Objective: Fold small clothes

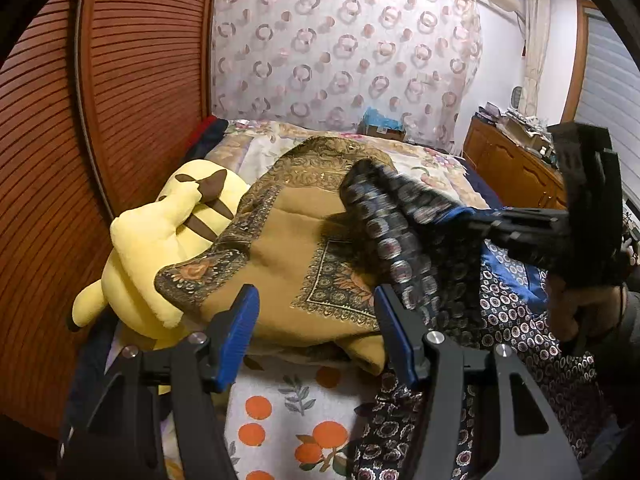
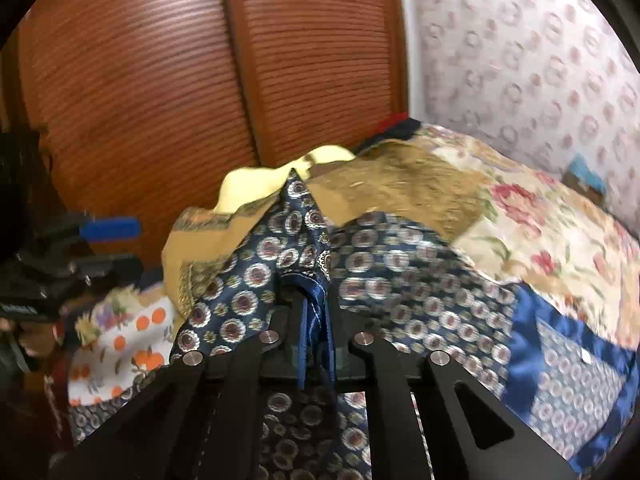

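So the left gripper is hanging over the near edge of the bed with its blue-padded fingers spread wide apart, nothing between them. Right in front of it sits a mustard-brown scarf with an ornate border, bunched up on the bedding.

The thing being folded is the navy patterned cloth, covered in little round medallions with a plain blue band along one side. The right gripper has its fingers clamped tight on a bunched edge of that cloth, and you can see the blue hem pinched between them in the right wrist view. From the left camera, the cloth hangs in a lifted, blurry fold from the right gripper over the right side of the brown scarf, while the rest of it lies spread on the bed to the right and near side.

A yellow plush toy with brown stripes lies on the left of the bed, touching the scarf's edge, next to the wooden slatted wardrobe door. A white sheet printed with oranges covers the near end. On the far side there's a floral quilt and a curtain with ring patterns.
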`<control>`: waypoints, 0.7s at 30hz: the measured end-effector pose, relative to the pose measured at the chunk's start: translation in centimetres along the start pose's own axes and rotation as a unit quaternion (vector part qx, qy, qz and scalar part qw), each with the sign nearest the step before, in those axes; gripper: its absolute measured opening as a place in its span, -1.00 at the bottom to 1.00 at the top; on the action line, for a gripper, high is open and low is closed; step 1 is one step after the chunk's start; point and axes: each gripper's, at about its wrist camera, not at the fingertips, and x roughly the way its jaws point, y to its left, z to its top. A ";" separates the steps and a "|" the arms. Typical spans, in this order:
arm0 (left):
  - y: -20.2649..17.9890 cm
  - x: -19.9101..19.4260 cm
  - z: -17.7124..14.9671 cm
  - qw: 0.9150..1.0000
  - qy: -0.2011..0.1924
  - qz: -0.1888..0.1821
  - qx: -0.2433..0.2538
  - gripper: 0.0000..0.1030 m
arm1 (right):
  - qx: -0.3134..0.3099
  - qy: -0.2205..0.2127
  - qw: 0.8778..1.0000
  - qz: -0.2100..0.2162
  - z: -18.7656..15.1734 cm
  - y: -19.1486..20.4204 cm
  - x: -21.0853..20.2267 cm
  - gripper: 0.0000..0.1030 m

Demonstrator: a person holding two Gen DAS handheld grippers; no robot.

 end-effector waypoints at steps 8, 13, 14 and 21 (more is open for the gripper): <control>-1.3 0.9 0.4 1.000 0.001 -0.010 0.011 0.15 | 0.086 0.015 0.992 -0.087 -0.5 -4.8 -3.3 -0.69; -2.7 1.8 0.7 1.000 0.008 -0.022 0.021 0.15 | 0.087 0.024 0.989 -0.116 -1.8 -5.9 -4.2 -0.10; -3.0 1.9 0.7 0.999 0.010 -0.023 0.024 0.15 | 0.087 0.024 0.989 -0.118 -2.1 -6.2 -4.5 -0.09; -6.7 3.0 0.6 0.998 0.012 -0.036 0.054 0.15 | 0.095 0.022 0.986 -0.138 -5.6 -7.5 -7.7 -0.07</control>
